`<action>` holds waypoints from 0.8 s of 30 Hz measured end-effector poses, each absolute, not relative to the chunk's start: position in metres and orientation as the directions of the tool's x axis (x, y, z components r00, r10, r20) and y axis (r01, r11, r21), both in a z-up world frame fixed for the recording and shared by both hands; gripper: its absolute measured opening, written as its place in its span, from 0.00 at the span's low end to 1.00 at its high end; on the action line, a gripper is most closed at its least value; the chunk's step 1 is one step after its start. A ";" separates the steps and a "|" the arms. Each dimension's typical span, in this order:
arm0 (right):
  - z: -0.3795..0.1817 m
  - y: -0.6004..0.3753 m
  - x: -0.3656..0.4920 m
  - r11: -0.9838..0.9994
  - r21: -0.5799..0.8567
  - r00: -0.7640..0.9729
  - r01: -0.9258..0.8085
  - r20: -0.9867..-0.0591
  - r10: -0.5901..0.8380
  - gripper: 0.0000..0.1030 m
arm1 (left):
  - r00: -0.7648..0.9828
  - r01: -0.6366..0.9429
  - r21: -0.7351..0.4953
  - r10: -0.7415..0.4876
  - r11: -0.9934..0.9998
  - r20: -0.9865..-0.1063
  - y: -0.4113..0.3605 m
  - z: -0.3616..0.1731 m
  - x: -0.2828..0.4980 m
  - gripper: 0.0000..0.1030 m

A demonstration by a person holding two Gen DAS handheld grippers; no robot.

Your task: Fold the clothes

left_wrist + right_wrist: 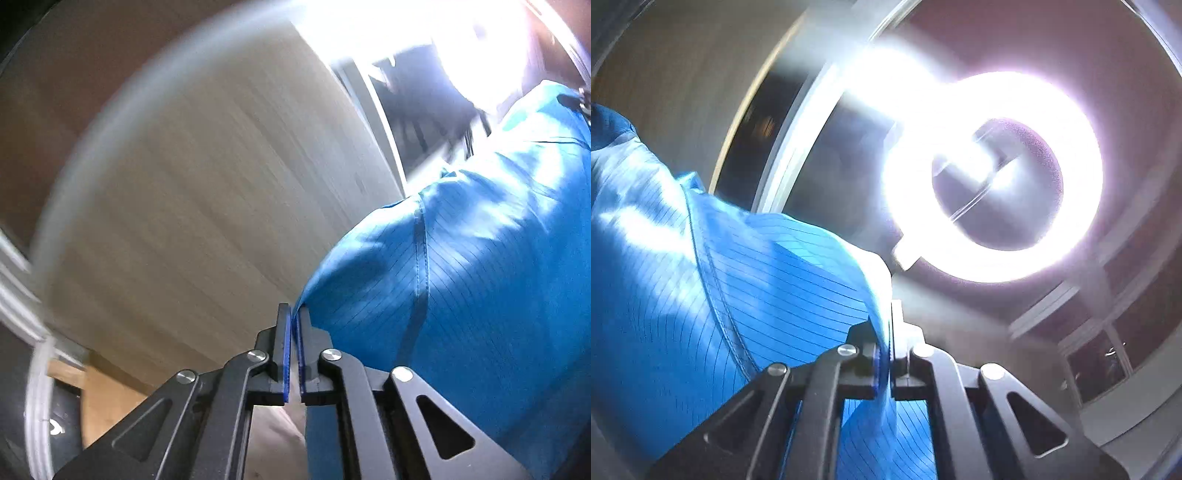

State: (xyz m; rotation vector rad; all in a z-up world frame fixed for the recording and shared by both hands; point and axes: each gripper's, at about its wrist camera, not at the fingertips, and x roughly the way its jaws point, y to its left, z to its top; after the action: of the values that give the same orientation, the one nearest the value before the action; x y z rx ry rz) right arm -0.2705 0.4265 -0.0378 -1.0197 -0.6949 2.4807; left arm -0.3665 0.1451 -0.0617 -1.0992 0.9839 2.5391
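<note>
Between both claws hangs the blue garment (480, 258): left claw (294, 314) and right claw (888, 314) pinch its edge, apparently spreading it for folding.

The pale wood-grain tabletop (207, 206) shows only as a blur; whether the blue garment (480, 277) touches it is unclear.

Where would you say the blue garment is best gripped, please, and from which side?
By its outer edges, probably: the left claw pinches the garment at its left edge, the right claw at the opposite edge, each coming from outside. The cloth is thin, and spreads between the two grips.
</note>
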 end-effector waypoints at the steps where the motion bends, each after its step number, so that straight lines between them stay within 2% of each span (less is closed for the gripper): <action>1: -0.057 0.427 -0.277 -0.821 -0.561 -0.630 -0.108 -0.600 0.493 0.09 | -0.674 -0.440 0.494 -0.088 -0.750 -0.734 0.145 -0.079 -0.371 0.07; 2: -0.073 0.429 -0.281 -0.831 -0.552 -0.591 -0.072 -0.648 0.481 0.13 | -0.646 -0.461 0.481 -0.090 -0.746 -0.758 0.145 -0.090 -0.370 0.07; 4: -0.093 0.433 -0.282 -0.845 -0.535 -0.539 -0.024 -0.705 0.461 0.27 | -0.606 -0.487 0.459 -0.091 -0.743 -0.790 0.142 -0.101 -0.363 0.07; 6: -0.096 0.440 -0.276 -0.843 -0.537 -0.525 -0.010 -0.715 0.462 0.37 | -0.601 -0.486 0.442 -0.079 -0.754 -0.796 0.129 -0.097 -0.341 0.07; 9: -0.074 0.455 -0.259 -0.879 -0.477 -0.558 -0.029 -0.722 0.410 0.37 | -0.571 -0.495 0.351 -0.007 -0.794 -0.821 0.104 -0.077 -0.286 0.09; 11: -0.061 0.467 -0.235 -0.932 -0.361 -0.607 -0.045 -0.731 0.312 0.37 | -0.541 -0.497 0.297 0.024 -0.815 -0.840 0.092 -0.074 -0.251 0.09; 15: -0.030 0.501 -0.160 -0.980 -0.187 -0.678 -0.076 -0.710 0.188 0.37 | -0.505 -0.459 0.257 0.012 -0.851 -0.863 0.051 -0.057 -0.144 0.12; 17: -0.017 0.517 -0.115 -0.990 -0.111 -0.692 -0.082 -0.709 0.137 0.40 | -0.480 -0.382 0.204 0.005 -0.901 -0.877 0.029 -0.058 -0.099 0.16; 18: -0.016 0.523 -0.091 -0.994 -0.074 -0.688 -0.079 -0.718 0.108 0.49 | -0.466 -0.339 0.177 0.002 -0.924 -0.885 0.019 -0.060 -0.077 0.22; 19: -0.015 0.530 -0.067 -0.996 -0.037 -0.684 -0.076 -0.725 0.079 0.61 | -0.450 -0.315 0.143 0.015 -0.938 -0.893 0.017 -0.066 -0.058 0.28; 20: -0.014 0.536 -0.043 -0.997 0.000 -0.680 -0.074 -0.731 0.050 0.65 | -0.414 -0.314 0.093 0.048 -0.945 -0.909 0.023 -0.083 -0.039 0.33; 22: -0.034 0.529 -0.001 -0.996 0.030 -0.648 -0.081 -0.761 0.030 0.67 | -0.326 -0.317 -0.004 0.113 -0.948 -0.938 0.041 -0.125 -0.008 0.36; 24: -0.076 0.511 0.028 -0.988 0.127 -0.575 -0.092 -0.816 -0.051 0.67 | -0.240 -0.327 -0.079 0.164 -0.942 -0.957 0.061 -0.164 0.011 0.36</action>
State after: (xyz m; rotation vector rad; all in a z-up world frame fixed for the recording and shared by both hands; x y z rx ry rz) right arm 0.0284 0.5108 -0.0764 -1.4364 0.2426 2.7572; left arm 0.0109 0.0615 -0.1637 -1.7064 0.1965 2.2456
